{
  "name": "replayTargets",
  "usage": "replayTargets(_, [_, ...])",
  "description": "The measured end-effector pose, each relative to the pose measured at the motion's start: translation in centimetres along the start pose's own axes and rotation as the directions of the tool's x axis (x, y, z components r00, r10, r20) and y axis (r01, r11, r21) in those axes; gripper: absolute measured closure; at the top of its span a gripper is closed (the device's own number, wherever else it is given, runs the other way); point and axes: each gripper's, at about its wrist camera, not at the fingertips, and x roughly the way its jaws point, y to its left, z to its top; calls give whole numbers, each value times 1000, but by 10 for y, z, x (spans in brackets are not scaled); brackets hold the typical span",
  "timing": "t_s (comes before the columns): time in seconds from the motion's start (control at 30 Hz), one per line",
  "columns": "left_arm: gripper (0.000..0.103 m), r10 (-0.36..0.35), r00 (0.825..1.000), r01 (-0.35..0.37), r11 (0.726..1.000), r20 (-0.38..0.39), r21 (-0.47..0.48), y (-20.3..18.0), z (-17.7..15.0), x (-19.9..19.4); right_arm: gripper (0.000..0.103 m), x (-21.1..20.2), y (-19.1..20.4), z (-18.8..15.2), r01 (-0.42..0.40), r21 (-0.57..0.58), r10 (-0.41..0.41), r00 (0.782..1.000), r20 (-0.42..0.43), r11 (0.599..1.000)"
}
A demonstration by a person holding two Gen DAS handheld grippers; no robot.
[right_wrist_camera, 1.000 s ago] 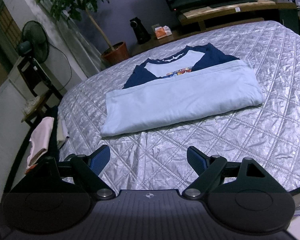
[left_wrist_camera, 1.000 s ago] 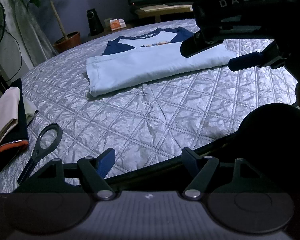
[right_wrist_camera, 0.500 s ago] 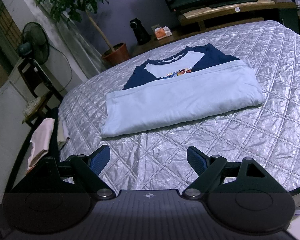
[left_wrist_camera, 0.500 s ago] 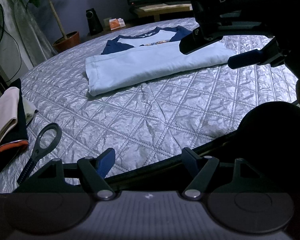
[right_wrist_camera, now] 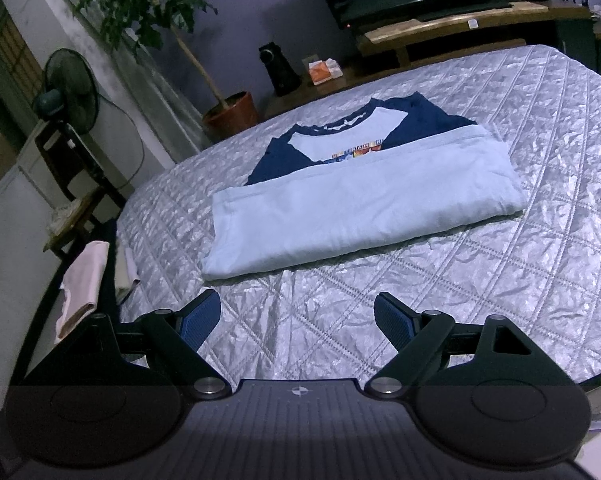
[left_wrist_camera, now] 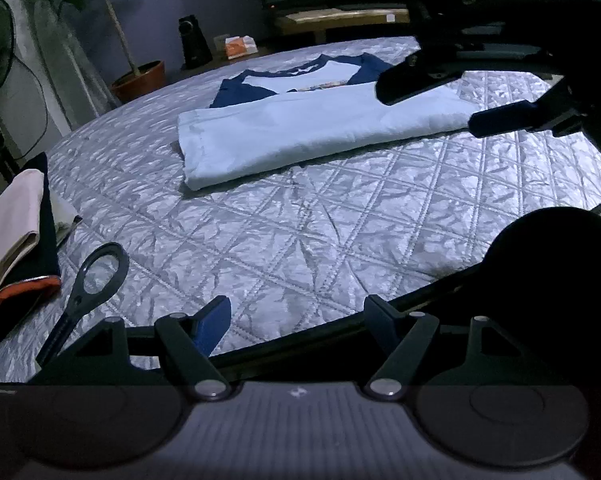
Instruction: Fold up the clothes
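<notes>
Left wrist cam: honestly almost nothing has changed over the last second. My left gripper (left_wrist_camera: 296, 322) sits at the same spot over the near edge of the quilted bedspread (left_wrist_camera: 308, 232), fingers spread, nothing between them. The right gripper (left_wrist_camera: 476, 100) crossing the top right of this view has drifted only a hair, and it's spread and empty too. The raglan T-shirt (left_wrist_camera: 300, 136) hasn't budged: bottom half folded up over the chest, navy sleeves and collar poking out at the far side. It lies well ahead of the left fingers with bare quilt between. A stack of folded clothes (left_wrist_camera: 16, 236) sits at the left edge.

Right wrist cam: same story, the view barely shifts. Right gripper (right_wrist_camera: 297, 320) is wide apart and holding nothing, hanging above the quilt short of the shirt's near fold (right_wrist_camera: 352, 220), not touching it.

So my read: one fold is in, both claws are clear of the cloth, and nothing's moving it. Sleeves and sides look unfolded to me.
</notes>
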Motion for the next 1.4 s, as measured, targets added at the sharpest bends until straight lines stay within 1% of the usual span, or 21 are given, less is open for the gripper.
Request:
replayTargets(0.27, [33, 22, 1000, -21, 999, 10, -49, 14, 1, 0, 15, -6, -5, 0, 1, 27, -1, 1000, 22, 1000])
replayTargets(0.4, [32, 50, 999, -49, 995, 7, -82, 26, 3, 6, 15, -9, -17, 1, 3, 88, -6, 999, 37, 996])
replayTargets(0.6, [32, 58, 998, -52, 984, 29, -172, 52, 14, 13, 15, -13, -47, 3, 10, 230, -21, 999, 46, 973])
replayTargets(0.73, [32, 53, 997, -40, 971, 51, -235, 70, 25, 19, 15, -11, -69, 4, 31, 302, -42, 999, 29, 953])
replayTargets(0.9, [32, 49, 996, -29, 967, 74, -252, 83, 40, 34, 15, -8, -103, 6, 63, 381, -75, 997, 18, 922])
replayTargets(0.97, [32, 45, 995, -21, 969, 92, -247, 86, 45, 40, 15, -8, -115, 7, 90, 382, -106, 994, 22, 920])
replayTargets(1.1, [36, 74, 992, -54, 980, 98, -193, 84, 52, 55, 15, -4, -131, 8, 157, 341, -174, 985, 20, 927])
replayTargets(1.17, [39, 113, 989, -100, 987, 100, -124, 80, 54, 64, 15, 0, -139, 8, 187, 322, -200, 980, 8, 928])
replayTargets(1.23, [40, 155, 982, -151, 988, 109, -41, 74, 56, 72, 15, 4, -147, 6, 203, 323, -214, 977, -3, 924])
replayTargets(1.3, [39, 197, 970, -210, 975, 144, 80, 65, 56, 79, 15, 8, -154, 3, 212, 335, -222, 975, -9, 918])
replayTargets(1.37, [39, 214, 960, -248, 949, 182, 195, 57, 55, 84, 15, 12, -160, 2, 214, 342, -224, 975, -12, 915])
replayTargets(1.4, [39, 219, 955, -266, 931, 200, 250, 53, 54, 86, 15, 14, -162, 1, 215, 342, -224, 975, -15, 915])
